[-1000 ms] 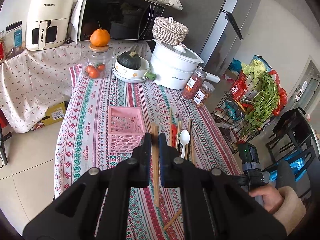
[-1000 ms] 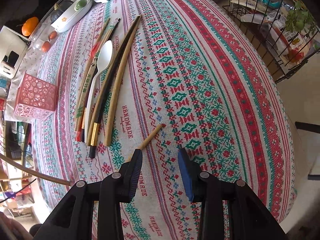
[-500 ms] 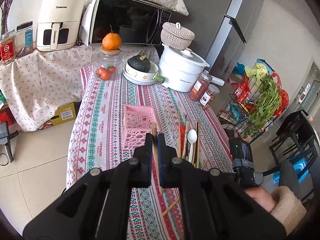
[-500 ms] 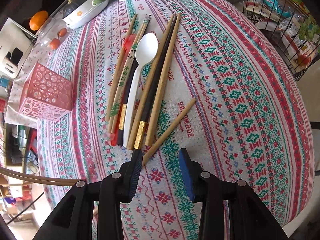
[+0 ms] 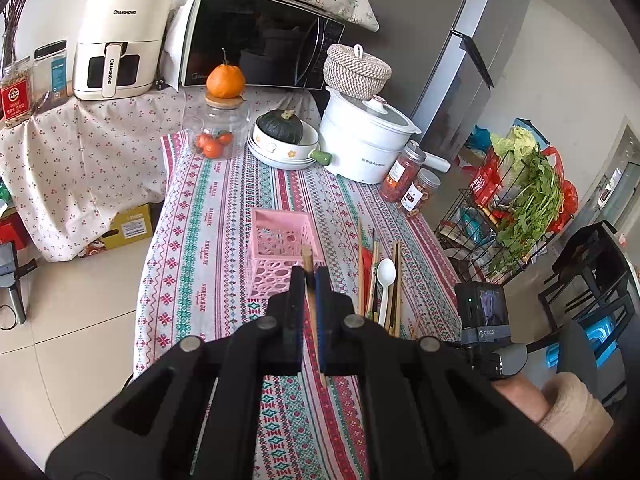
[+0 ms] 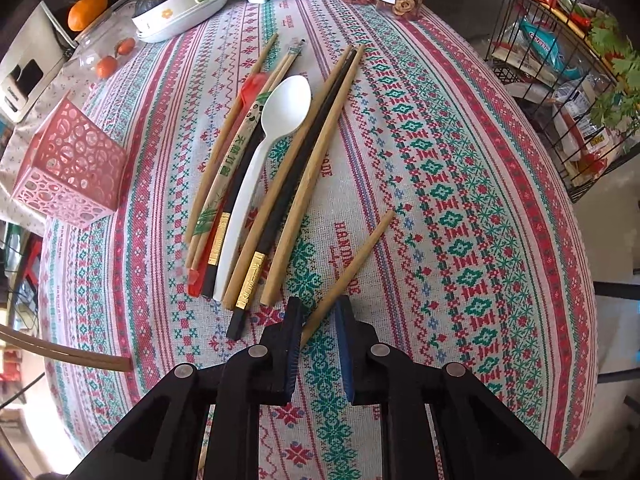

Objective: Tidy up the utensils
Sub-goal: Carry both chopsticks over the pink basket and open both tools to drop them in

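Observation:
My left gripper is shut on a wooden chopstick and holds it above the table, just in front of the pink perforated basket. My right gripper is open and low over the table, its fingers on either side of the near end of a lone wooden chopstick. To its left lies a pile of several chopsticks with a white plastic spoon. The pink basket shows at the left in the right wrist view. The pile shows in the left wrist view.
At the table's far end stand a white cooker, a bowl with a green squash, a glass jar and two spice jars. A wire rack of vegetables stands right of the table. The table edge curves away at right.
My right gripper has moved forward and narrowed around the lone chopstick's near end. My left gripper has lifted with its chopstick and drawn back toward the near side of the basket.

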Action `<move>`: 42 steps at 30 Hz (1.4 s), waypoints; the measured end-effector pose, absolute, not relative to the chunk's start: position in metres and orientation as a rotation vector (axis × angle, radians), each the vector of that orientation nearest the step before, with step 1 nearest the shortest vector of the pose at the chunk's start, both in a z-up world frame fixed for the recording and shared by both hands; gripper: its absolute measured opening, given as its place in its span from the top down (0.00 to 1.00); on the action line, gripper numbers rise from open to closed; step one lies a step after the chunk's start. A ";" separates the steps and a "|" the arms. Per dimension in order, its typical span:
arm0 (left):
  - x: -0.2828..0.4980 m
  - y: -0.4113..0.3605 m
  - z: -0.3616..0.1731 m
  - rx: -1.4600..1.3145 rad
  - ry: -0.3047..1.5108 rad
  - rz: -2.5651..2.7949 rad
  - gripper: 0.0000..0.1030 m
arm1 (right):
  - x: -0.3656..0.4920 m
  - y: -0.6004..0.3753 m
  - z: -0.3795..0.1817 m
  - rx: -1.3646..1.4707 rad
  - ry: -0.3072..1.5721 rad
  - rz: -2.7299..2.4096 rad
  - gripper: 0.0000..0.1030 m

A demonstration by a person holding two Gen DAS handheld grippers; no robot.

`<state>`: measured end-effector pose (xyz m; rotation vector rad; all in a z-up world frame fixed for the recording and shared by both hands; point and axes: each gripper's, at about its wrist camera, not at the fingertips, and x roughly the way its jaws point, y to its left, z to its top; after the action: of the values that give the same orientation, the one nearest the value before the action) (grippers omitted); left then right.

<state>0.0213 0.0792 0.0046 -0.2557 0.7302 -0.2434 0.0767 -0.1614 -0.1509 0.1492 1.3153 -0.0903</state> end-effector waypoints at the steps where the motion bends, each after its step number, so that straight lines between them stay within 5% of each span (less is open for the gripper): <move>1: 0.021 0.078 0.005 -0.254 0.729 -0.244 0.95 | 0.076 -0.160 -0.151 0.129 1.310 -0.086 0.85; 6: 0.017 0.076 0.010 -0.244 0.711 -0.250 0.95 | 0.068 -0.165 -0.140 0.173 1.273 -0.057 0.94; 27: -0.001 0.092 0.084 -0.250 0.351 -0.175 0.95 | 0.033 -0.142 0.042 0.237 0.664 0.198 0.95; 42: 0.066 0.077 0.076 -0.132 0.406 -0.122 0.95 | 0.093 -0.086 0.109 0.210 0.560 0.392 0.95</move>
<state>0.0664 0.0772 0.0762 -0.1319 0.4055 -0.1221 0.0932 -0.0858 0.1086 0.2096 0.5599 0.3918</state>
